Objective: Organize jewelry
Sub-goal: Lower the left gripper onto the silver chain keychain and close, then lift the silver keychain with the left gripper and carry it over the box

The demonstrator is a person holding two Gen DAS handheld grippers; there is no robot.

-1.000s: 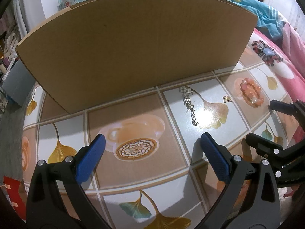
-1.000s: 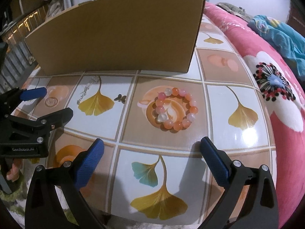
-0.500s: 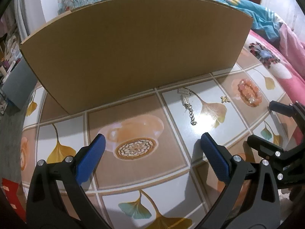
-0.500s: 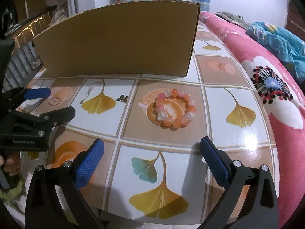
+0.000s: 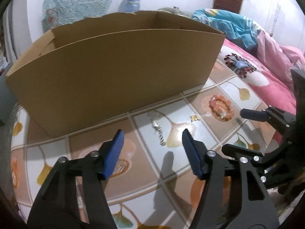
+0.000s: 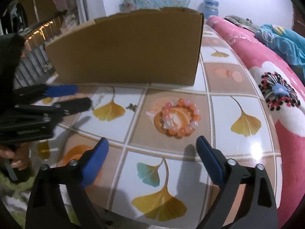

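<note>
bead bracelet (image 6: 180,118) ahead of gaping right hand-held gripper (image 6: 152,148)

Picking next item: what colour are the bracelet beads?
Orange and pink bracelet; clearest in right wrist view.

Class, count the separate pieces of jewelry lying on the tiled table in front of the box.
3. A beaded bracelet lies nearest the bed; a small gold charm sits beside it; a silver chain lies ahead of the left gripper. The cardboard box may hide others.

No lettering can be read in either view: the cardboard box (image 5: 114,72) faces are plain, and the left gripper (image 6: 83,97) body (lower left, right-wrist view) is blurred.
</note>
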